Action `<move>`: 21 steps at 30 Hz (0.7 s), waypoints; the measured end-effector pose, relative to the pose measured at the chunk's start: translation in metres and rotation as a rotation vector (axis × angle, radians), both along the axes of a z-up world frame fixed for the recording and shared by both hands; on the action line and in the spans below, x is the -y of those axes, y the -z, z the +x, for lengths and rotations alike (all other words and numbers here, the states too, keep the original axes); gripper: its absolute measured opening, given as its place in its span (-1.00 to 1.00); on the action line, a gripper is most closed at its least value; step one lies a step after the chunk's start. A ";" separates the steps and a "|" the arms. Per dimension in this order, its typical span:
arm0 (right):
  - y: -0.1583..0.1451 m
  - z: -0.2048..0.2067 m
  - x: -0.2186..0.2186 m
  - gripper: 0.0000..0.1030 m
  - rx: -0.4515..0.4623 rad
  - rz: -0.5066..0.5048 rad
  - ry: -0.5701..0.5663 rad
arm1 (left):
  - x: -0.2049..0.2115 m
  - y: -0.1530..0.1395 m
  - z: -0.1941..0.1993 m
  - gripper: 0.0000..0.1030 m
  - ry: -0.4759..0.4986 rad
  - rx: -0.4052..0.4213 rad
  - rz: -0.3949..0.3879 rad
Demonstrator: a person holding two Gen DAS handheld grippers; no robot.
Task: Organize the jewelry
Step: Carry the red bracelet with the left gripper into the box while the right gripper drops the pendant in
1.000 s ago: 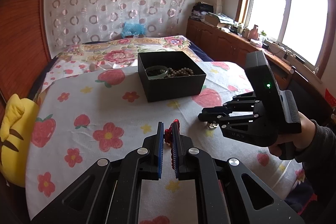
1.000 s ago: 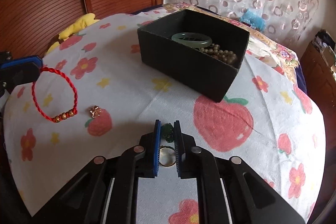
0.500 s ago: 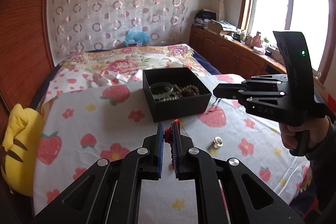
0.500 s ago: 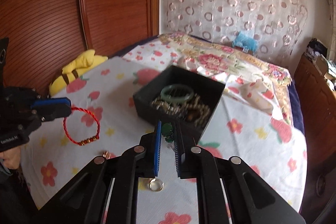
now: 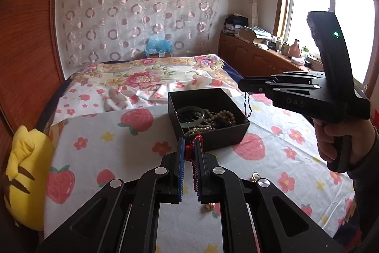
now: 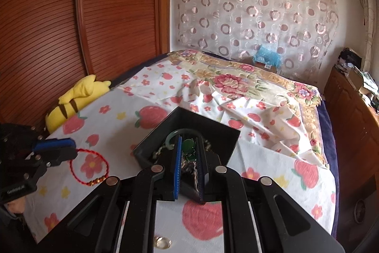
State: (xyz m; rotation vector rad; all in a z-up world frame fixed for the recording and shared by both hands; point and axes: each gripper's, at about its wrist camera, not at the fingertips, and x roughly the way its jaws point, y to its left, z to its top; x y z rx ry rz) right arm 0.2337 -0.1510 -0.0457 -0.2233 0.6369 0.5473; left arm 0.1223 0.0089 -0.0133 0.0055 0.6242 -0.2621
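A: What did the left tongs (image 5: 190, 153) hold?
B: They were clenched on a red cord bracelet (image 6: 89, 167), which hung just short of the black box (image 5: 214, 134).
A: And the right tongs (image 6: 189, 153)?
B: Clamped on a green pendant (image 6: 187, 145) above the box, its chain (image 5: 248, 106) dangling beside the rim. A green bangle (image 5: 190, 112) and beads (image 5: 222, 116) lay inside. A gold ring (image 6: 162, 242) lay on the bed's flowered sheet (image 5: 113, 134).

box (image 5: 220, 134) black | bracelet (image 6: 88, 167) red | plush (image 5: 23, 172) yellow, brown stripes
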 end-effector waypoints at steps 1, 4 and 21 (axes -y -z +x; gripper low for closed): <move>0.000 0.004 -0.001 -0.75 -0.002 0.002 0.005 | 0.000 0.000 0.003 -0.87 0.000 0.000 0.003; 0.004 0.015 0.000 -0.75 -0.020 0.016 0.021 | 0.001 -0.002 0.008 -0.87 0.002 0.002 0.011; 0.024 0.019 0.007 -0.72 -0.076 0.064 0.034 | 0.014 -0.015 0.056 -0.87 0.002 0.013 0.049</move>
